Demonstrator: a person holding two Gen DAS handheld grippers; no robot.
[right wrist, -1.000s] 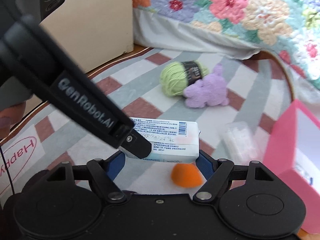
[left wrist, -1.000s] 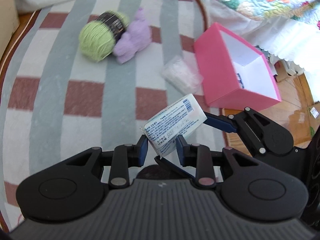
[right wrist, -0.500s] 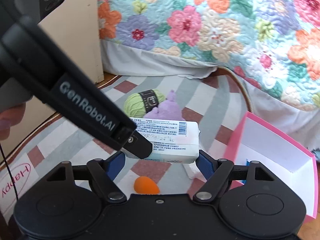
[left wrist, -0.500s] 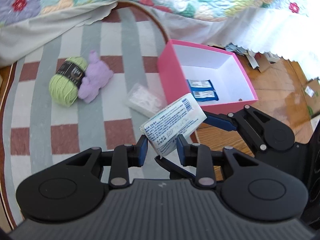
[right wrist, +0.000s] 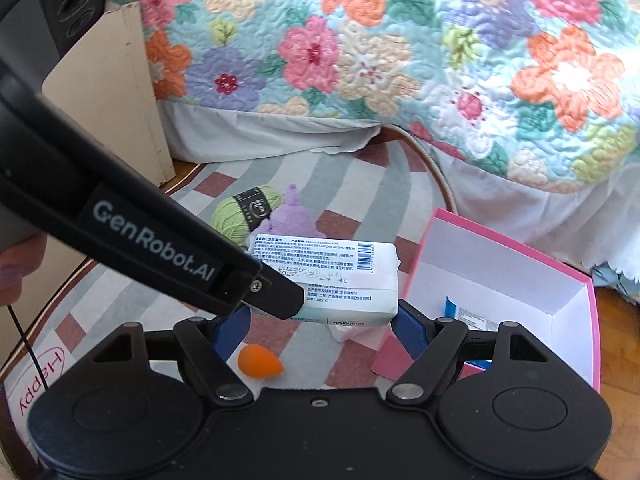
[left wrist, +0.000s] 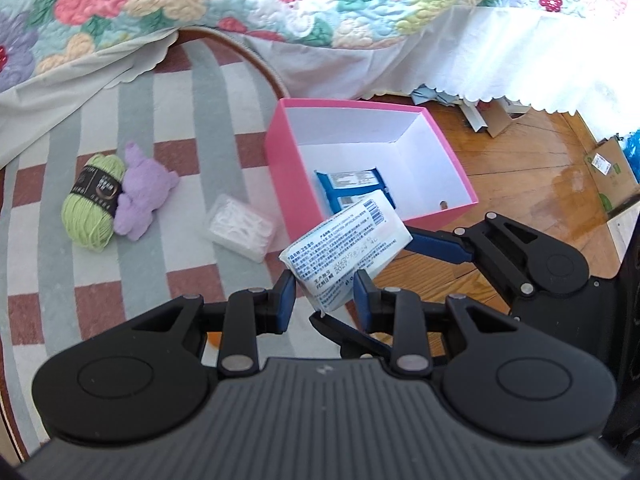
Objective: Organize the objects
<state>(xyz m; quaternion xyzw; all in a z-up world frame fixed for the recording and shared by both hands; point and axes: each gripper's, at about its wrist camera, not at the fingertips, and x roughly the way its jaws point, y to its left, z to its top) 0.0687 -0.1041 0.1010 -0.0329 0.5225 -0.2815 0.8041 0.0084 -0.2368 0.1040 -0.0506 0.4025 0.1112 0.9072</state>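
Holding a white pack of wipes (left wrist: pixel 346 254) with both tools, I see a big change from a moment ago: the pink box (left wrist: pixel 286 184) has come much closer and I can look down into it now. That tells me the pack is on its way to the box, so I think dropping it in comes next.

My left hand-held gripper (left wrist: pixel 324 296) is squeezed tight on the short end of the pack. My right hand-held gripper (right wrist: pixel 320 318) is clamped on the long sides, with its blue fingers (right wrist: pixel 408 328) pressing each end. The pack is up in the air, just in front of both tools, and the box sits ahead of it and lower.

The pack is soft and puffy, white, with small blue writing and a bar code. It tilts a bit. Inside the box lies a blue pack (left wrist: pixel 352 190) already.

Still on the rug (left wrist: pixel 100 280) are green yarn (left wrist: pixel 90 216), a purple toy (left wrist: pixel 144 204), a clear case (left wrist: pixel 240 230) and an orange sponge (right wrist: pixel 260 366).
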